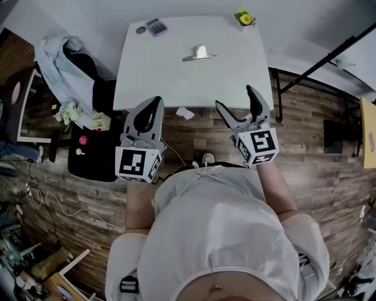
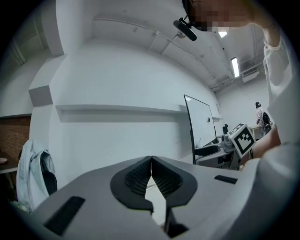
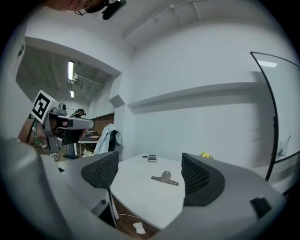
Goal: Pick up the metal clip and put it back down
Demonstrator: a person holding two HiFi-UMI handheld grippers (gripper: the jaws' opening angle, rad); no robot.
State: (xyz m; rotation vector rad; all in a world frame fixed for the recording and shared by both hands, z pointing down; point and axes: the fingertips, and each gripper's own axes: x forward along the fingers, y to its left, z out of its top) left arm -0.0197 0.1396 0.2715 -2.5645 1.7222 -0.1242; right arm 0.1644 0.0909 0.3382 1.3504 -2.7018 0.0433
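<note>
The metal clip (image 1: pixel 200 54) lies flat on the white table (image 1: pixel 176 82), toward its far middle; it also shows between the jaws in the right gripper view as the clip (image 3: pixel 165 177). Both grippers hover over the floor on the near side of the table's front edge, well short of the clip. My left gripper (image 1: pixel 155 104) is shut with nothing in it, its pads (image 2: pixel 140 177) meeting. My right gripper (image 1: pixel 236 99) is open and empty, its jaws pointing at the table (image 3: pixel 140 201).
A calculator (image 1: pixel 156 26) and a small round object (image 1: pixel 140 30) sit at the table's far left, yellow flowers (image 1: pixel 245 18) at its far right. A chair with a pale jacket (image 1: pixel 61 59) stands left; a black frame (image 1: pixel 317 64) right. A paper scrap (image 1: pixel 184 113) lies on the floor.
</note>
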